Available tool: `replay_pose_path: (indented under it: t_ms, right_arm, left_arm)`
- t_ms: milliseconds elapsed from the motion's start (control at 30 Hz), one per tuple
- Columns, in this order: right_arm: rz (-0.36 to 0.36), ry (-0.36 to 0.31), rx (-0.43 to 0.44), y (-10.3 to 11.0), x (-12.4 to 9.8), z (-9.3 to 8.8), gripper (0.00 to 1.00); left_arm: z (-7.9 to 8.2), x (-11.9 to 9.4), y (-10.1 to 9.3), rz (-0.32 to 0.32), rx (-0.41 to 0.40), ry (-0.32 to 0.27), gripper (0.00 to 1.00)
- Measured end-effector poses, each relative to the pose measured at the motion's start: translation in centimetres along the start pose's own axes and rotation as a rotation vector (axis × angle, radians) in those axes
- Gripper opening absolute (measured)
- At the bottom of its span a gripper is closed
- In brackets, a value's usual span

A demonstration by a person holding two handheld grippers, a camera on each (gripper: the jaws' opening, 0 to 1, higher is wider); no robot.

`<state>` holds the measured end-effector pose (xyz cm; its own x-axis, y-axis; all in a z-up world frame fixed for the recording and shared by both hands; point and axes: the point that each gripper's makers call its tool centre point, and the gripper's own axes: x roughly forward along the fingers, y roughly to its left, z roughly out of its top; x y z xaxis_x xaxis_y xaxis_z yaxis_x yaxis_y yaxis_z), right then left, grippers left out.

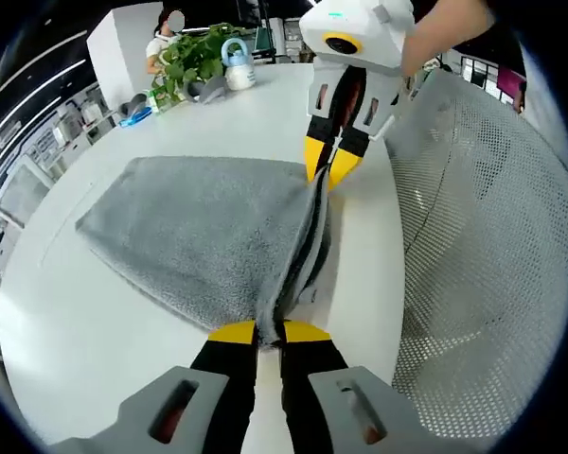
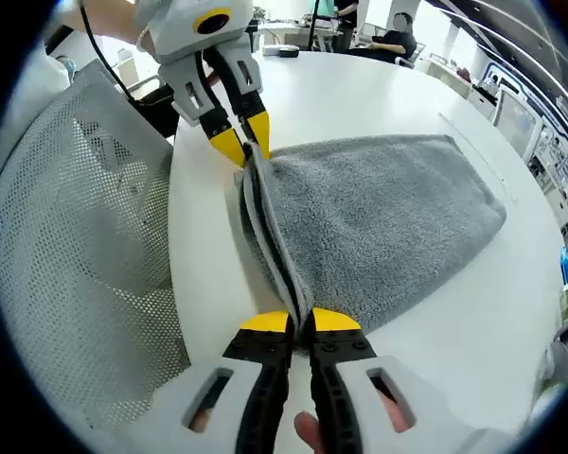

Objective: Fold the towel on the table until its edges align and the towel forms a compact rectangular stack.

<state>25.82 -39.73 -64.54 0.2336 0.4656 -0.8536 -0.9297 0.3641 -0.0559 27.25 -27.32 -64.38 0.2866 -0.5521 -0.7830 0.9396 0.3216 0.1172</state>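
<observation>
Claws (image 1: 269, 332) (image 2: 300, 321) on towel (image 1: 204, 232) edge

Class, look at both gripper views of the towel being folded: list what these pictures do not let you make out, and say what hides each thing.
- Towel edge clamped by the left gripper: hidden between its shut jaws.
- Edge held by the right gripper: likewise hidden.
- Number of towel layers: folds overlap in the right gripper view.
- Blue-capped bottle: too small to read, left gripper view.
- Mesh chair: cut off by the view's edge.
</observation>
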Motion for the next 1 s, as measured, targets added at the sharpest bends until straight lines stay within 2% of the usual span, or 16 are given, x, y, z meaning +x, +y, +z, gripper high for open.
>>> replay_pose_path:
  t_ms: [200, 467, 667, 1000]
  right_arm:
    - [-0.007, -0.030, 0.059, -0.5, -1.4, 0.9, 0.03]
    - [0.006, -0.060, 0.083, -0.5, -3.2, 2.3, 0.03]
    - [0.006, -0.081, 0.064, -0.1, -4.7, 3.5, 0.03]
    - [0.015, -0.090, 0.044, 1.0, -6.4, 4.8, 0.03]
  left_arm:
    - [1.0, -1.1, 0.5, -0.007, -0.089, -0.015, 0.08]
    - [1.9, -2.9, 0.3, -0.005, -0.077, -0.013, 0.08]
    - [2.5, -4.6, 0.1, -0.005, -0.100, -0.028, 0.08]
    - [3.1, -6.5, -0.7, 0.000, -0.089, -0.040, 0.08]
